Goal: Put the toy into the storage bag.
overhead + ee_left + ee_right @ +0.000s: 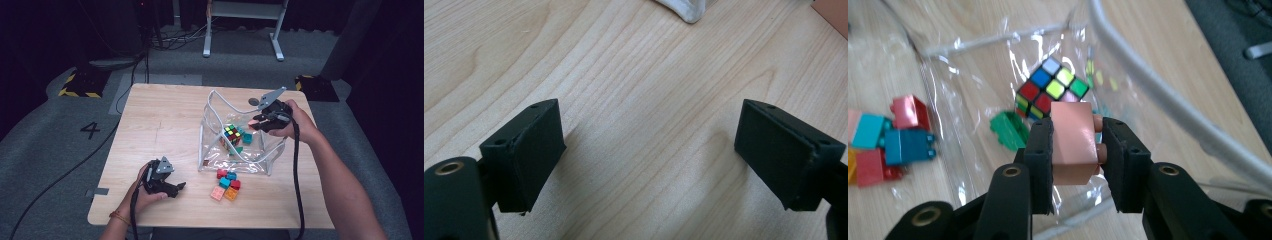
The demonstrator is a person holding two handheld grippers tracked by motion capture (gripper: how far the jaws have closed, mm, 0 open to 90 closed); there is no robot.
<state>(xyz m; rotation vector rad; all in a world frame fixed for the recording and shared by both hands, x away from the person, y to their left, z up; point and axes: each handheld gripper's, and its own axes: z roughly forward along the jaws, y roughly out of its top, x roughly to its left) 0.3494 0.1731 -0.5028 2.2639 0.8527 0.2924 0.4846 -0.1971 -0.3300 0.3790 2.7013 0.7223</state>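
right tool (1075,145) clamps smooth pink studded block (1073,142) | clear plastic bag (973,90) beneath

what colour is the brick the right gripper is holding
Salmon pink; the brick shows best in the right gripper view, clamped in the right gripper.

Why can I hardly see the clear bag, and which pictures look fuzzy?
High view: the room is dark, the table lit; the clear bag shows by white trim. Right gripper view: glare streaks the bag, the pink brick is soft. Left gripper view: the wood grain is sharp.
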